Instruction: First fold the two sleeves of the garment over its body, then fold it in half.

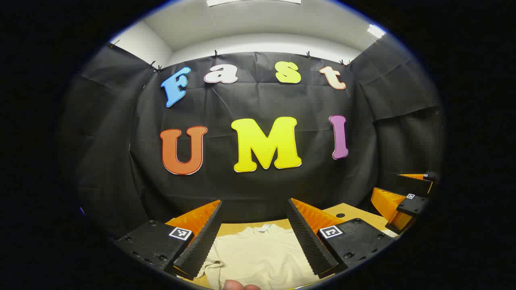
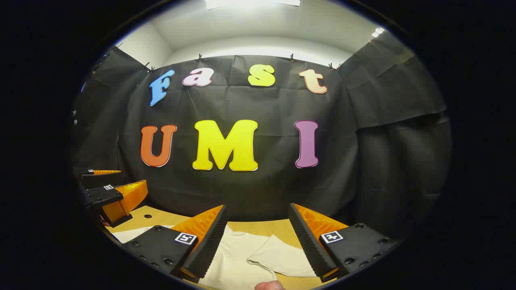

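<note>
Left gripper view: tabletop [image 1: 354, 213] carries the cream garment [image 1: 258, 253], spread flat below both raised tools. Left gripper [image 1: 256, 237] and right gripper [image 2: 256, 241] hold jaws apart, empty. One sleeve [image 2: 282, 257] lies out sideways; best practice is probably to pinch its cuff and lay it across the body smoothly.

Nothing legible
The square markers [image 1: 180, 233] on the left gripper [image 1: 254, 202] and right gripper [image 2: 256, 206] show patterns only; the garment [image 1: 258, 253]'s neck tag [image 1: 265, 228] is too small.
</note>
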The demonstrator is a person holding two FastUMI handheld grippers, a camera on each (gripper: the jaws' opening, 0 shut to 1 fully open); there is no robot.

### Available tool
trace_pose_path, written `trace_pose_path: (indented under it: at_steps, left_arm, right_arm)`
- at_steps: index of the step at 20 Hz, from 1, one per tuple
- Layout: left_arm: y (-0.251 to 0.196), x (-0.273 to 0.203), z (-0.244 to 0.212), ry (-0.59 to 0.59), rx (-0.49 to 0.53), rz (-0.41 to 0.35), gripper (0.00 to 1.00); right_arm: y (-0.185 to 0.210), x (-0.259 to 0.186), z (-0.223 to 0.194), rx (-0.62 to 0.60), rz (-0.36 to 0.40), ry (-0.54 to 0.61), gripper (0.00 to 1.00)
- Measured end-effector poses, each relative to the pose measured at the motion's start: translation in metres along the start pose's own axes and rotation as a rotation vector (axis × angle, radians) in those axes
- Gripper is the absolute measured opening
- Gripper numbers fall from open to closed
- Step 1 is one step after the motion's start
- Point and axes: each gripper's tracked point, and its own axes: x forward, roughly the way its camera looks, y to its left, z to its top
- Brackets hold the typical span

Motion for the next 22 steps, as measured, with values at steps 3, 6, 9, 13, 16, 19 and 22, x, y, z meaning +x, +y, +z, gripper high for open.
trace_pose_path:
  at_steps: [3, 6, 9, 13, 16, 19, 22]
  left_arm:
    - [0.001, 0.001, -0.002, 0.002, -0.011, 0.009, 0.99]
    - [0.002, 0.001, -0.003, 0.002, -0.012, 0.016, 0.99]
    - [0.002, -0.001, -0.008, 0.012, -0.022, 0.018, 0.99]
    - [0.000, -0.001, -0.010, 0.021, -0.026, 0.021, 0.99]
    - [-0.002, -0.003, -0.009, 0.019, -0.029, 0.013, 0.99]
    - [-0.005, -0.001, -0.012, 0.025, -0.027, 0.008, 0.99]
    - [-0.001, -0.002, -0.021, 0.044, -0.027, 0.012, 0.99]
  right_arm:
    - [0.004, 0.002, -0.001, -0.008, 0.011, 0.002, 0.95]
    - [0.006, 0.002, -0.002, -0.013, 0.019, 0.001, 0.95]
    - [0.009, 0.003, -0.002, -0.017, 0.029, -0.002, 0.95]
    - [0.013, 0.005, 0.000, -0.016, 0.041, -0.007, 0.95]
    - [0.013, 0.009, 0.000, -0.010, 0.045, -0.004, 0.95]
    - [0.011, 0.011, -0.002, -0.011, 0.046, -0.002, 0.95]
    - [0.002, 0.011, -0.008, -0.012, 0.041, 0.013, 0.95]
